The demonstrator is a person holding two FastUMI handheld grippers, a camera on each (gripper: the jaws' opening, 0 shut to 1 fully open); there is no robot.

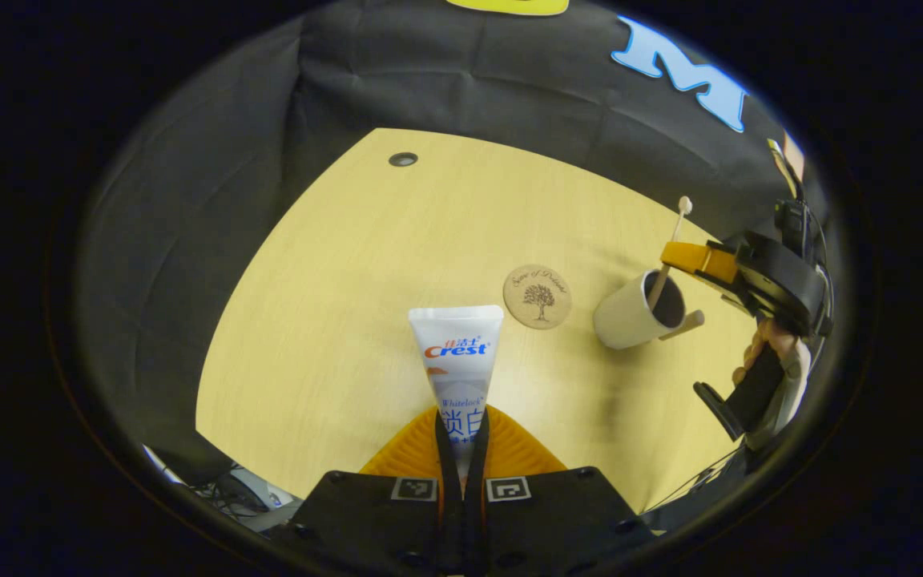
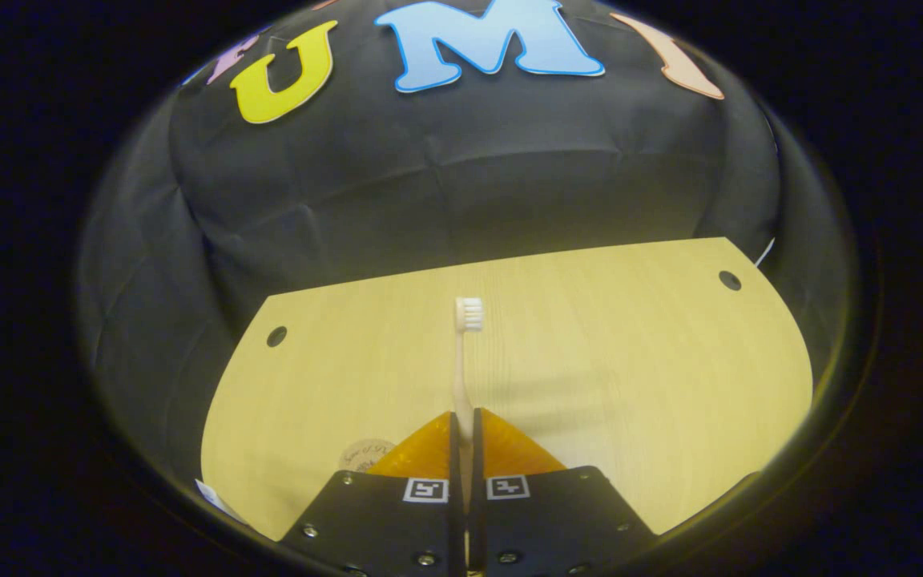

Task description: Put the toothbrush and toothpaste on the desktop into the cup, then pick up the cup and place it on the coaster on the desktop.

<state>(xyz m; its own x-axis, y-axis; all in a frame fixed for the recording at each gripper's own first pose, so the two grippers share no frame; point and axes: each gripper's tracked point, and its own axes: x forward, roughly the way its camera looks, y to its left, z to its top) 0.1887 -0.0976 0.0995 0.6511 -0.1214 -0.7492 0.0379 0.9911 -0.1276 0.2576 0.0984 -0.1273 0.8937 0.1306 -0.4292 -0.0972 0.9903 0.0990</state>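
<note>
Toothpaste (image 1: pixel 457 361) pinched between the left gripper (image 1: pixel 461 437) jaws, tube pointing forward, held above the surface (image 1: pixel 333 320). Right gripper (image 2: pixel 465 429) jaws pressed on the toothbrush (image 2: pixel 466 353) handle, bristle end up and away.

In the left gripper view the right gripper (image 1: pixel 682 258) sits just over the cup (image 1: pixel 639 312), with the brush handle reaching down into the cup mouth. Can't tell if the handle end touches the bottom. Cup looks tilted in this view, likely lens warp. Nothing else seen inside the cup. Coaster (image 1: pixel 538 296) lies flat just beside the cup, bare.

Risks, as judgement: releasing the brush while it leans on the rim could tip the light cup or let the brush flip out. Brush is long and top-heavy against a short cup. Toothpaste going in next may knock the brush or push the cup sideways onto the coaster edge. Tube is soft, so a hard pinch may squeeze it or let it slip during the tilt.
</note>
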